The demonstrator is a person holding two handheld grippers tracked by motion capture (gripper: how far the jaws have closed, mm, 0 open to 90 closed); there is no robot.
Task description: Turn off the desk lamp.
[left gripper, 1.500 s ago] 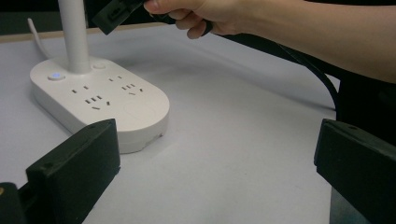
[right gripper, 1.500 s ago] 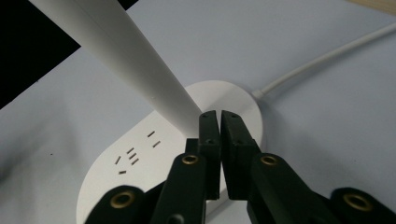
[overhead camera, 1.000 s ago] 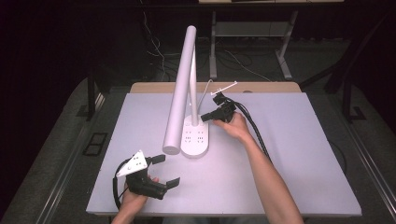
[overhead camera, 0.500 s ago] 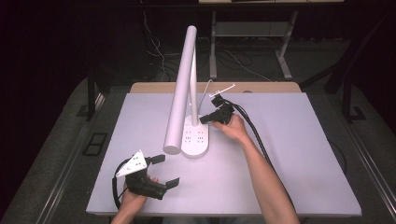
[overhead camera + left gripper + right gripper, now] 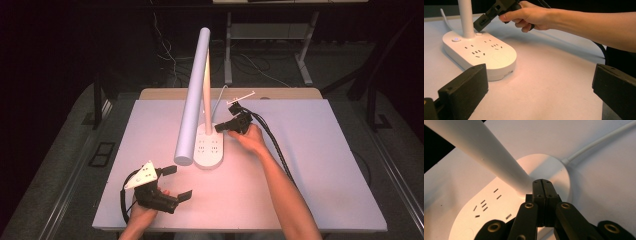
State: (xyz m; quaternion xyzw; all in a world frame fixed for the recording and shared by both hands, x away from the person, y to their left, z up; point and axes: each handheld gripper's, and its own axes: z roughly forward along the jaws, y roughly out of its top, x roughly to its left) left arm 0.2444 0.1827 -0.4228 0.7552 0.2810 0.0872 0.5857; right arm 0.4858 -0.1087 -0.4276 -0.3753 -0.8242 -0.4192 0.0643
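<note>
A white desk lamp stands mid-table: an oval base (image 5: 210,152) with socket holes, an upright post (image 5: 466,17) and a long tube head (image 5: 192,100) slanting toward me. My right gripper (image 5: 219,128) is shut with nothing between its jaws. Its tips (image 5: 542,185) point at the base (image 5: 554,170) right beside the foot of the post (image 5: 486,152), just over a small round button (image 5: 479,34); I cannot tell whether they touch it. My left gripper (image 5: 179,182) rests near the table's front left, open and holding nothing, with the base (image 5: 481,53) ahead of its jaws (image 5: 539,92).
A white cable (image 5: 599,142) runs from the back of the base toward the far table edge. A second round button (image 5: 456,39) sits on the base's end. The right gripper's black cable (image 5: 275,145) trails along the forearm. The white tabletop (image 5: 320,165) lies bare to the right.
</note>
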